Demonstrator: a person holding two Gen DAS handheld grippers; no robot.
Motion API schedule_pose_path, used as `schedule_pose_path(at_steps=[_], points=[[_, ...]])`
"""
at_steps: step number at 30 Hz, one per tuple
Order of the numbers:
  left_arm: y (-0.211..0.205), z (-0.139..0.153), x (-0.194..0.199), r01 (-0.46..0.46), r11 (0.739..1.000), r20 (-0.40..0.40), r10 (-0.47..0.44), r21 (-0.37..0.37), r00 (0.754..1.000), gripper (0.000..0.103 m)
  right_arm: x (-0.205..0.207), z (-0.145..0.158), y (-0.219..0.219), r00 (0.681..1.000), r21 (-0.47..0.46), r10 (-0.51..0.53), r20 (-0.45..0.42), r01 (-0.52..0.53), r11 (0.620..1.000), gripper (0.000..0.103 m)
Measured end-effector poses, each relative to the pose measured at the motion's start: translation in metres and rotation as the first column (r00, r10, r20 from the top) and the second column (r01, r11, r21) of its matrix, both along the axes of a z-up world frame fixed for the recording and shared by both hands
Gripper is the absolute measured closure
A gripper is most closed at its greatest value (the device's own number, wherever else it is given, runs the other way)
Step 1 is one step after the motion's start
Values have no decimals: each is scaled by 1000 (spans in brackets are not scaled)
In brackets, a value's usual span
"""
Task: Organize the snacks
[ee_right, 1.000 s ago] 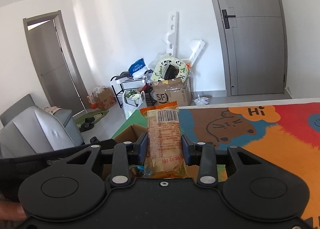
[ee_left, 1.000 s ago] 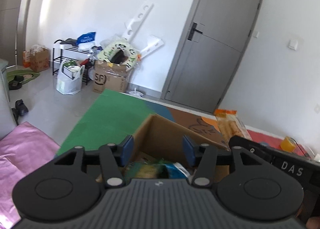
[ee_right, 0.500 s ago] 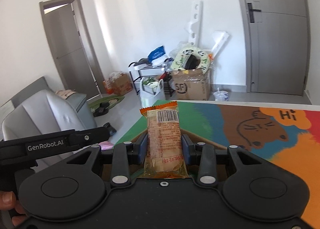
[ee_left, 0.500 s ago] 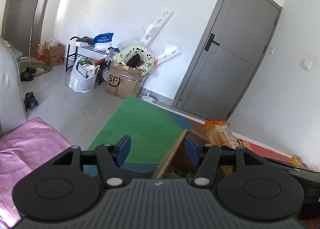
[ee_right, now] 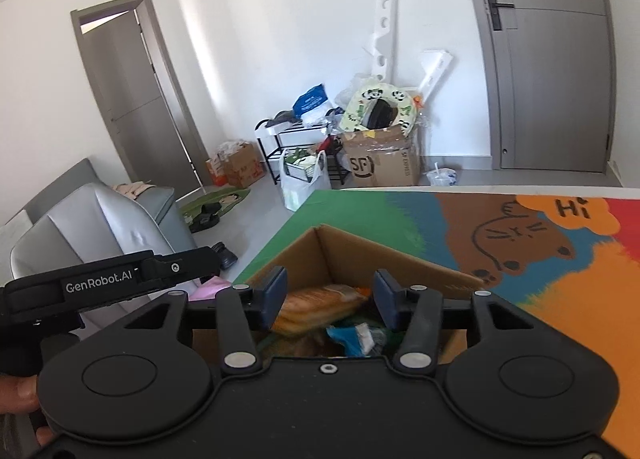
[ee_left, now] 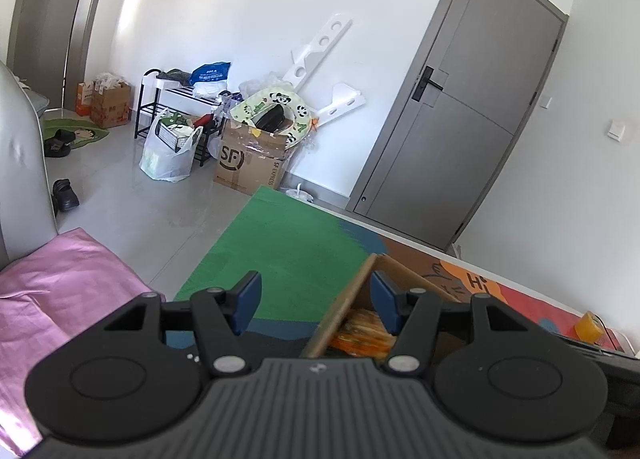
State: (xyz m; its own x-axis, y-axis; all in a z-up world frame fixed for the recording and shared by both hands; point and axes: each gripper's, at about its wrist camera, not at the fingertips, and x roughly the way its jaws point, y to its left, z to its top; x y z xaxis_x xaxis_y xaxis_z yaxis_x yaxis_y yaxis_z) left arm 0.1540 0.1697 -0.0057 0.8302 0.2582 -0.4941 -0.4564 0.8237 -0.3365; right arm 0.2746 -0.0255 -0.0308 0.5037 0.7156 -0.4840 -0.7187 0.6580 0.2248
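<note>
The right gripper (ee_right: 330, 299) is seen with its jaws just opened and nothing between them, directly above the cardboard box (ee_right: 394, 259) where the orange snack packet (ee_right: 316, 305) lies, long axis crosswise. The left gripper (ee_left: 316, 303) (also open, empty) is held at the box's left wall, with bare colourful worktop (ee_right: 560, 279) to the right.

Both tilt downward: right hand-held gripper (ee_right: 330, 295) just opened, empty; left hand-held gripper (ee_left: 316, 301) open, empty.
</note>
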Motion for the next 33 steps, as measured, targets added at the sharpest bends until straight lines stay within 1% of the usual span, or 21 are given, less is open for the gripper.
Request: schedule_pose_path(at_steps=[1,5,11,20,23,25,26,28,33], points=[[-3,1,-1,5,1000,0,-5,1,1000,44,-2,0,-3,1000,0,-6,2,6,1000,53],[-17,3,-2,31,999,-8,-31,20,999,34,-5,-3,-22,999,4,-43,-5,43,999,52],[-42,3,-3,83,996,-33,-81,42,996,31,-8,-9,-57,992,17,-117,-38,118,993,51],[-74,3,-13,135,989,-68,-131,58,989,19,-23,-15,-100,982,41,-179,-50,182,983,37],[-82,4,-19,138,988,-72,-133,66,988,13,-29,-13,-111,980,52,-194,-46,196,979,31],[-87,5,-21,137,988,-74,-132,69,989,11,-34,-13,-118,978,61,-202,-43,205,977,23],[-89,5,-24,136,988,-73,-131,71,989,10,-36,-13,-121,978,64,-204,-41,206,976,22],[-95,6,-28,139,987,-71,-134,77,988,9,-41,-13,-128,977,68,-208,-36,210,975,17],[-106,9,-39,151,984,-71,-145,93,987,9,-50,-11,-144,973,82,-230,-32,232,969,12]])
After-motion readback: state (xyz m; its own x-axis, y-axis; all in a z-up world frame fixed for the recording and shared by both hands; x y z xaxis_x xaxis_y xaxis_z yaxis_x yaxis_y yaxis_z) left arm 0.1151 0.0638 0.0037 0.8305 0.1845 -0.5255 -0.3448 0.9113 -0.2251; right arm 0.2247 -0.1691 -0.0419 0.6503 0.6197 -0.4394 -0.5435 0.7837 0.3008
